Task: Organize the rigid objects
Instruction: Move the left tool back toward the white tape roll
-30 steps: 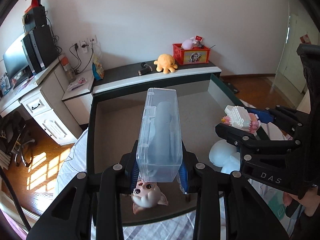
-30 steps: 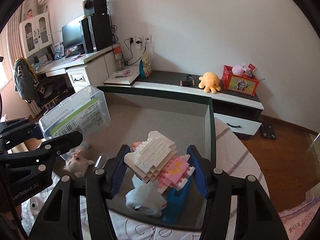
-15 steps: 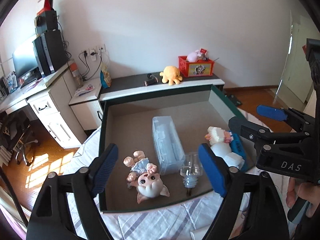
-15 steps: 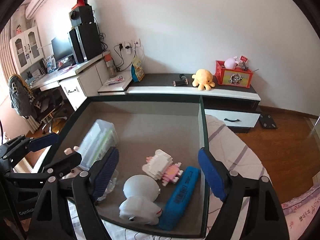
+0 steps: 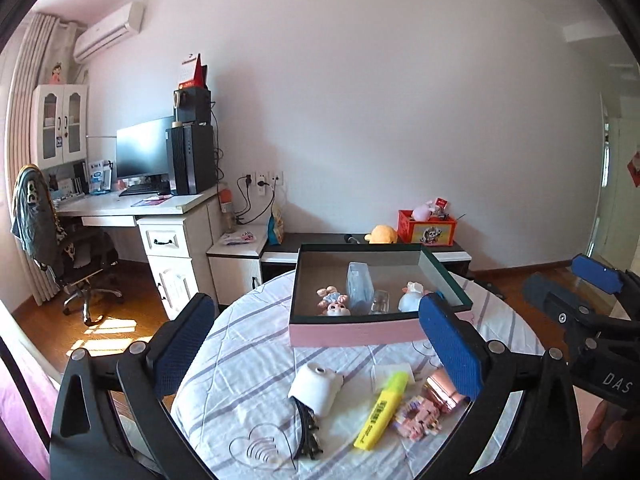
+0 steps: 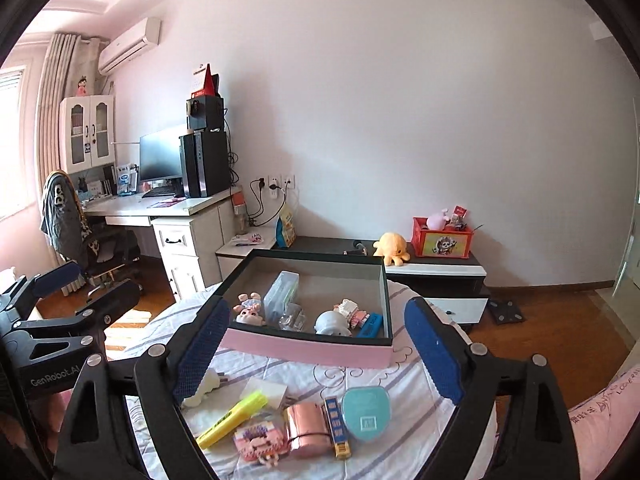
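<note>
Blue-padded jaws of both the left gripper (image 5: 320, 344) and right gripper (image 6: 320, 348) are opening, empty.

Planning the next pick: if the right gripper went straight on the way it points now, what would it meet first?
Probably the pink box: its near wall sits dead ahead between the opening, empty fingers of the right gripper. The rose-gold case and teal case lie lower, likely under that line; depth is uncertain.
</note>
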A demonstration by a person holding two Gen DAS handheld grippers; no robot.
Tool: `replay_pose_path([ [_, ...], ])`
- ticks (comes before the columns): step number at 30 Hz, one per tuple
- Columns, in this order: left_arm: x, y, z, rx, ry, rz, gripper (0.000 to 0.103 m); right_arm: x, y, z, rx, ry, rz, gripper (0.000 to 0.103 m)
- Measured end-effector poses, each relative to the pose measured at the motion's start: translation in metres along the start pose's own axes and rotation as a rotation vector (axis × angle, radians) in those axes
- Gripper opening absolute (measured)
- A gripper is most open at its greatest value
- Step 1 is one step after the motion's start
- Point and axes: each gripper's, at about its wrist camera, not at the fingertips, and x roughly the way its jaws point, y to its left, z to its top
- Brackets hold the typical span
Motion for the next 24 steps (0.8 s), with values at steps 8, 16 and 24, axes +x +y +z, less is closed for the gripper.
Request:
replay_pose_path([
  [8, -0.072, -0.011, -0.020, 0.028, -0.096, 0.047, 0.103, -0.068, 0.019, -0.027, -0.017, -0.046, -0.043, 0.091],
  [16, -0.101, -0.014, -0.032, 0.035, -0.139, 0.058, 0.103, -0.100, 0.024, -0.037, -0.023, -0.065, -0.061, 0.091],
  [24, -0.097, -0.011, -0.041, 0.025, -0.105, 0.051, 0.103, -0.100, 0.026, -0.043, -0.028, -0.042, -0.064, 0.091],
])
